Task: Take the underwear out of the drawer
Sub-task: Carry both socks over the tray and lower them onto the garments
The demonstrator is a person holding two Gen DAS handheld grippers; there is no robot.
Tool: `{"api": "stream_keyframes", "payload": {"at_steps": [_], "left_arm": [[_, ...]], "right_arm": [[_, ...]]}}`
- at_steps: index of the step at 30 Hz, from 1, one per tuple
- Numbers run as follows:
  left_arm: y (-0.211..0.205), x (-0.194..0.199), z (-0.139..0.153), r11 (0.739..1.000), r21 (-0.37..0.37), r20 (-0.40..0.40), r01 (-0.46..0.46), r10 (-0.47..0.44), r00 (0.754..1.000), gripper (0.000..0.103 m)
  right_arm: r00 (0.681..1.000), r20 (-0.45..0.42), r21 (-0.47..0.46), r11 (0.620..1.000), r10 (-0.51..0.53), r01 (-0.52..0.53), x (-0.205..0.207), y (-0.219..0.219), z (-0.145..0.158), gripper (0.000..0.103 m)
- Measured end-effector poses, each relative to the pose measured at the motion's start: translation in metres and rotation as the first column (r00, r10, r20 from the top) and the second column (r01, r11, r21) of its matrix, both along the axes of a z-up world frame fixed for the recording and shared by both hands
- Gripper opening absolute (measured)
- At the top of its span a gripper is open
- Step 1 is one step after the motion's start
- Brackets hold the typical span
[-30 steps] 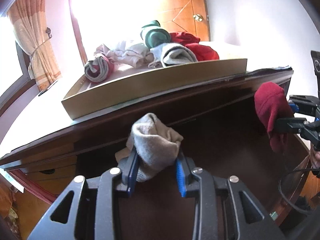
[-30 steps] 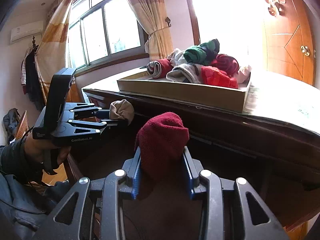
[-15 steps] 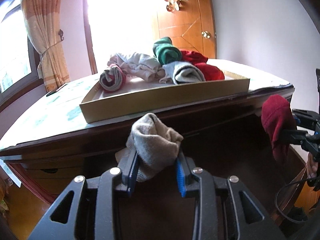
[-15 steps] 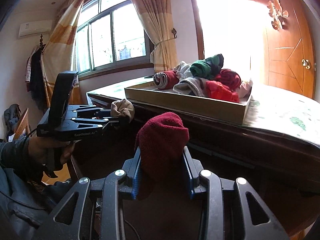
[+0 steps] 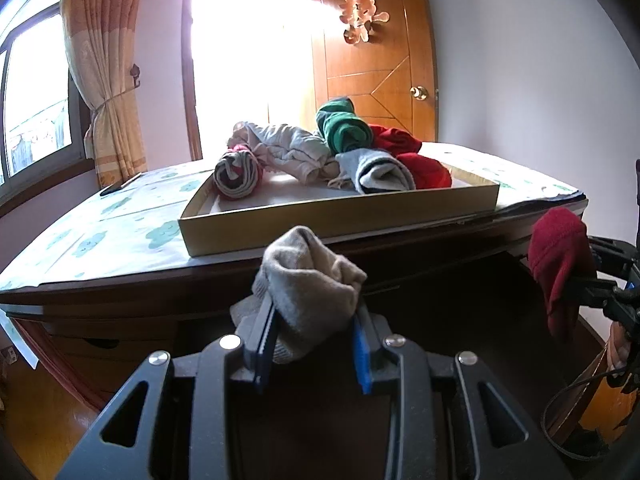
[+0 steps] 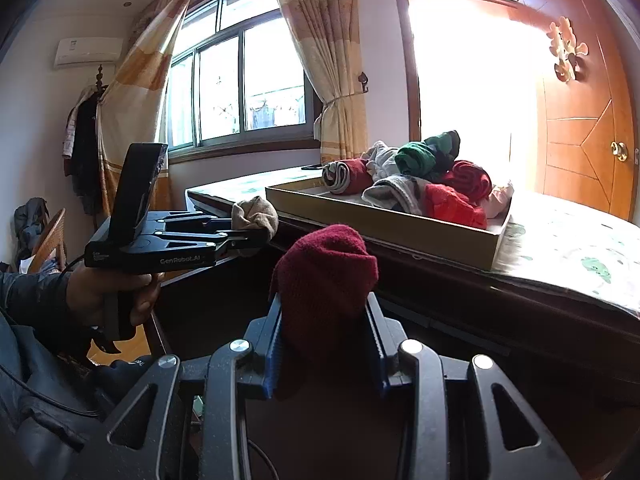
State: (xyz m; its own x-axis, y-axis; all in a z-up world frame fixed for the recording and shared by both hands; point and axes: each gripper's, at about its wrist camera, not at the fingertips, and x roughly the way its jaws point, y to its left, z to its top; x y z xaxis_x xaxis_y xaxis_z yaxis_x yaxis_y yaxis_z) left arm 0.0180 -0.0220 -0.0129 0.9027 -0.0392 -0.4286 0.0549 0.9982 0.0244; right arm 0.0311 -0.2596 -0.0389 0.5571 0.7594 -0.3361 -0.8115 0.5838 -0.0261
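Presently, a dark wooden worktop with a cloud-print cover stands ahead of and above both sets of fingers. A shallow cardboard tray rests on it, just beyond the fingers, holding rolled garments: green, red, grey and a pale crumpled heap. The left gripper is clamped narrowly on a grey rolled underwear bundle, which stands up out of the fingers below the tray's front wall. The right gripper is likewise clamped on a dark red rolled underwear bundle, held clear of the worktop edge. The person's left hand grips that tool's handle.
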Motion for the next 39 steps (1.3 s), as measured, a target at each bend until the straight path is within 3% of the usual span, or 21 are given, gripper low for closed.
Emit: {"api": "stream_keyframes", "payload": {"at_steps": [18, 39], "left_arm": [[0.000, 0.007, 0.005, 1.000, -0.016, -0.026, 0.010, -0.010, 1.000, 0.032], [0.007, 0.021, 0.055, 0.999, 0.035, 0.010, 0.006, -0.007, 1.000, 0.032]], "right_arm": [[0.999, -0.035, 0.019, 1.000, 0.011, -0.010, 0.011, 0.008, 0.021, 0.038], [0.999, -0.025, 0.023, 0.999, 0.032, -0.031, 0.034, 0.039, 0.070, 0.038]]}}
